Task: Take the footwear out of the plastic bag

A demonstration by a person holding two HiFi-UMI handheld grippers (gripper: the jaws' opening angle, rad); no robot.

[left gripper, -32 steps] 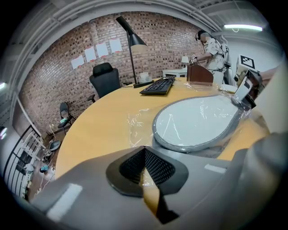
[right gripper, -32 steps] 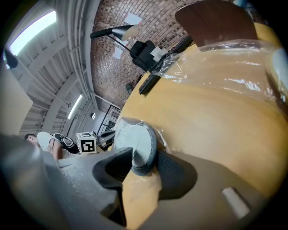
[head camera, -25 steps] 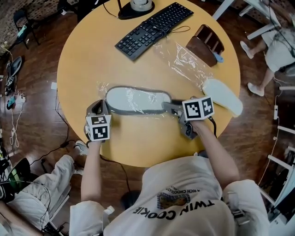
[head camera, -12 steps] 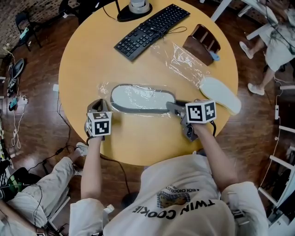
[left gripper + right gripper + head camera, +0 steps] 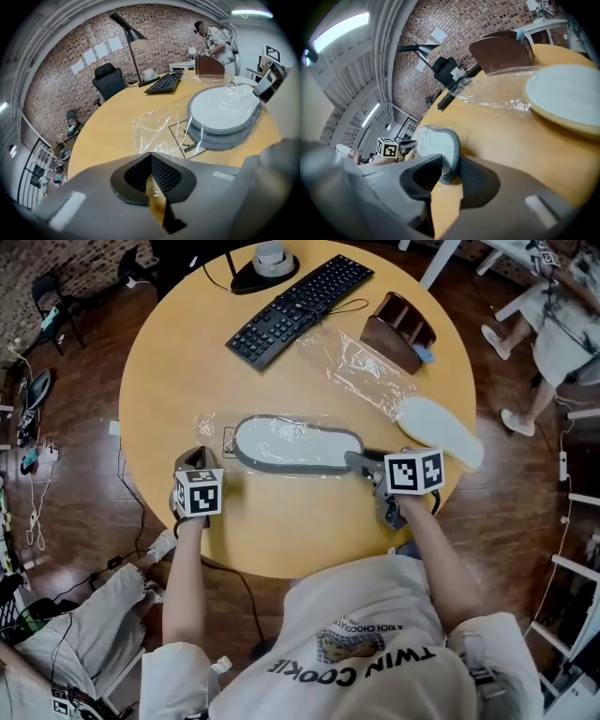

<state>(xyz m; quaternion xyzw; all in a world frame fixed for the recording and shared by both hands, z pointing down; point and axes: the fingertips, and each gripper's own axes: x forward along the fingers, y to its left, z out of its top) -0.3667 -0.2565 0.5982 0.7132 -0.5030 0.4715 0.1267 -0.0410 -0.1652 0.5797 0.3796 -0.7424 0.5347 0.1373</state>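
At the table's [image 5: 178,352] six o'clock side, I am pinching the plastic bag [image 5: 214,424] at its nine o'clock end with my left gripper [image 5: 195,456], jaws together on the film. My right gripper [image 5: 356,461], jaws just closing, is clamping the grey slipper [image 5: 298,443] at its three o'clock end; film is covering the slipper.

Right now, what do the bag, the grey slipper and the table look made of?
The plastic bag: thin clear film, glossy; it crinkles and glints. The grey slipper: probably matte foam or rubber, judging by its thick dull rim and paler face. The table: smooth yellowish wood or laminate, with a faint sheen.
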